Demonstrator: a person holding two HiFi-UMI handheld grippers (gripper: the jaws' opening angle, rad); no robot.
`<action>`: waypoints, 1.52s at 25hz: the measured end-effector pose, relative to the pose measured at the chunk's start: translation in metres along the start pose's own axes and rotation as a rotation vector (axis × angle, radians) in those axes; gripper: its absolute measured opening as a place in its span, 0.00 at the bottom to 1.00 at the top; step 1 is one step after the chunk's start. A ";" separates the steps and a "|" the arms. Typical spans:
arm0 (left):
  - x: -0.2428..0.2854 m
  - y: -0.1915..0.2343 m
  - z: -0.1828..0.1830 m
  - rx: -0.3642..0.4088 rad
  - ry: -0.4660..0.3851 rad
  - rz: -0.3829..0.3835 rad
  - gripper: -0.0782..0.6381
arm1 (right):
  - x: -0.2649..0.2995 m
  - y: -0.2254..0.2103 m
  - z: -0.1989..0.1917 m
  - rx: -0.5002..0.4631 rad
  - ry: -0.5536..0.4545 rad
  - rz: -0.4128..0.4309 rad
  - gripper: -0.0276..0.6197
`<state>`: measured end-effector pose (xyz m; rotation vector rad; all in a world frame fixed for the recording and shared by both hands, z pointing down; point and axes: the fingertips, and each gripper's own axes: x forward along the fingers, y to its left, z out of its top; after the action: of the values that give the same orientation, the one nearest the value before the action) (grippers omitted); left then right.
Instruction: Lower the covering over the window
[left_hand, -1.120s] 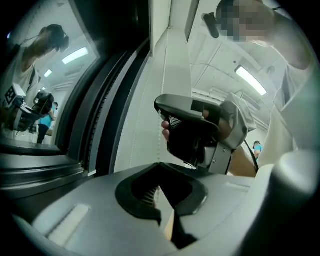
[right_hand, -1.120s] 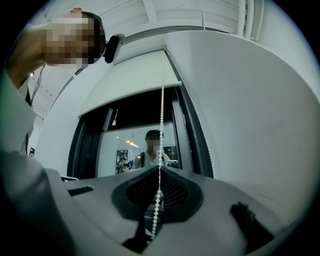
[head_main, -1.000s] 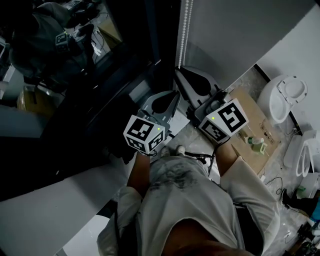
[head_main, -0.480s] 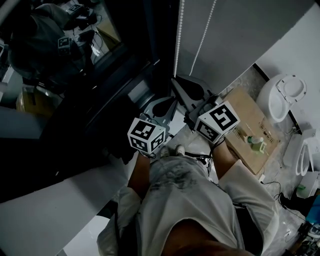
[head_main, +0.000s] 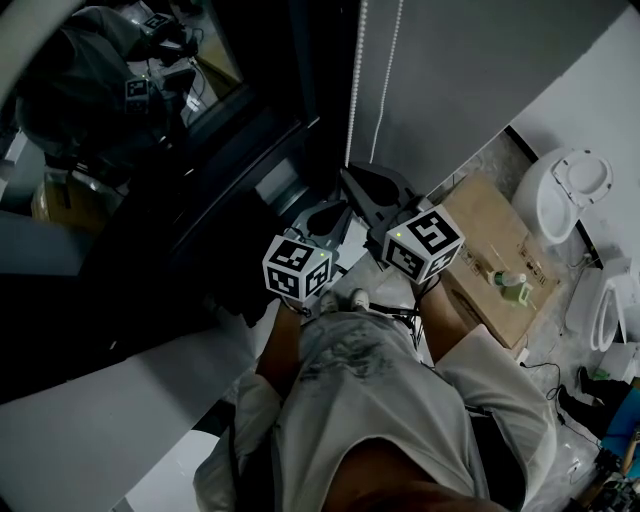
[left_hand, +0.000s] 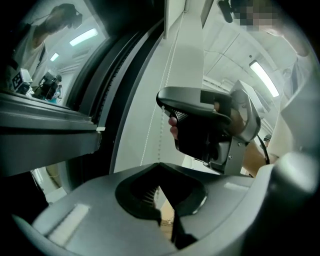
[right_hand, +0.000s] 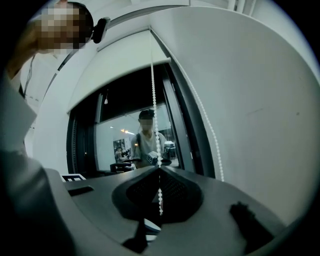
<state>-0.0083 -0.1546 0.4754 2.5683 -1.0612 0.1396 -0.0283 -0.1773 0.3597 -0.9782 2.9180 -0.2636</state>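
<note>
We've got the right hand-held gripper (right_hand: 159, 169) clamped tight on the bead chain (right_hand: 153, 100), and the left hand-held gripper (left_hand: 160, 165) pinching it too, just below. The blind (right_hand: 120, 65) hangs above both, covering only the top of the window (right_hand: 125, 145).

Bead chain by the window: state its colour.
White; the bead chain shows best in the right gripper view.
</note>
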 end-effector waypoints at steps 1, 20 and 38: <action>0.001 0.001 -0.004 -0.005 0.008 0.000 0.12 | 0.000 -0.001 -0.004 0.005 0.009 -0.003 0.07; 0.009 0.011 -0.096 -0.098 0.177 0.009 0.12 | -0.002 -0.009 -0.099 0.125 0.183 -0.043 0.07; -0.056 0.005 0.095 0.060 -0.220 0.015 0.30 | -0.008 -0.001 -0.102 0.141 0.181 -0.016 0.07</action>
<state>-0.0555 -0.1553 0.3754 2.6773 -1.1704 -0.1118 -0.0312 -0.1586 0.4599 -1.0057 3.0000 -0.5798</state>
